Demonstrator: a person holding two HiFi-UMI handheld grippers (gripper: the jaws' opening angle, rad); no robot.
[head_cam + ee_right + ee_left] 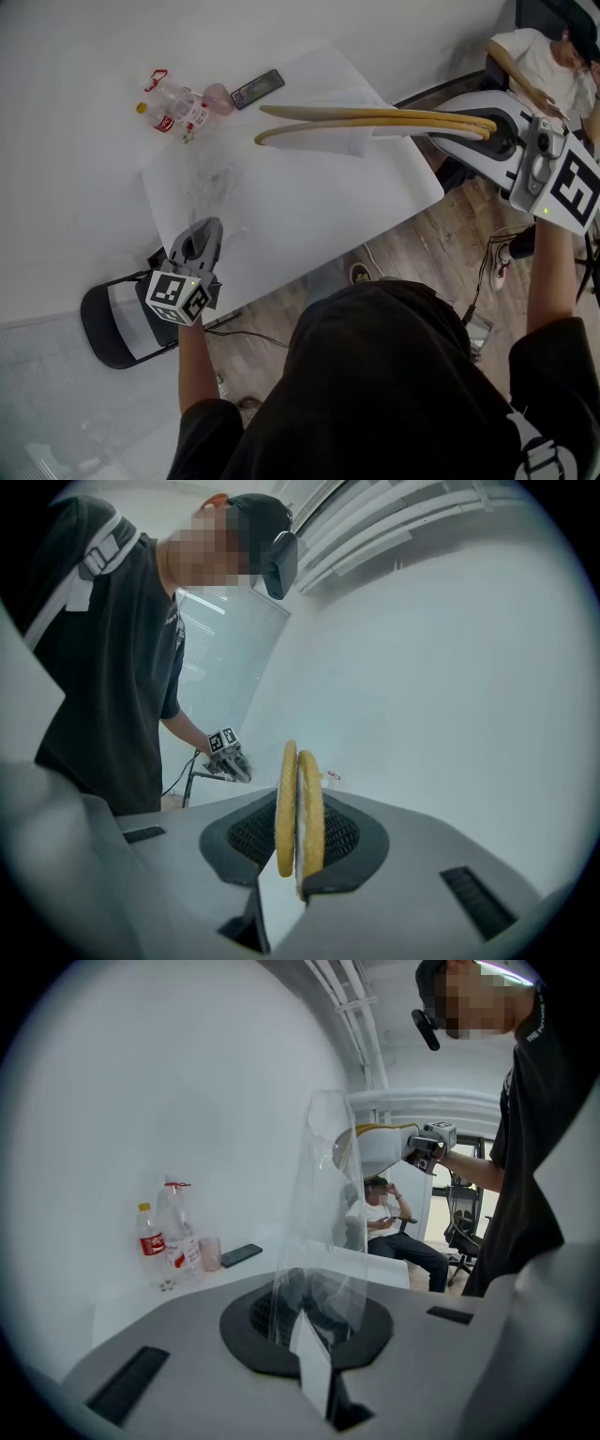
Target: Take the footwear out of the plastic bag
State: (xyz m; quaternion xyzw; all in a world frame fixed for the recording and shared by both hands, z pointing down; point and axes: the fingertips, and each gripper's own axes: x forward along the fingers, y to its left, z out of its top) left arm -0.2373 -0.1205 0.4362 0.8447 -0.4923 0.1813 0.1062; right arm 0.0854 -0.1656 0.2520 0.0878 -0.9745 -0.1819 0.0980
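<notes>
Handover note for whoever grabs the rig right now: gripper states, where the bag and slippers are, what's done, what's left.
Left gripper: jaws shut on the clear plastic bag, held up near the table edge.
Right gripper: jaws shut on the pair of yellow slippers, held roughly level in the air over the table.
Done: slippers look clear of the bag.
Left: probably set the slippers on the table, then let go of the bag.
</notes>
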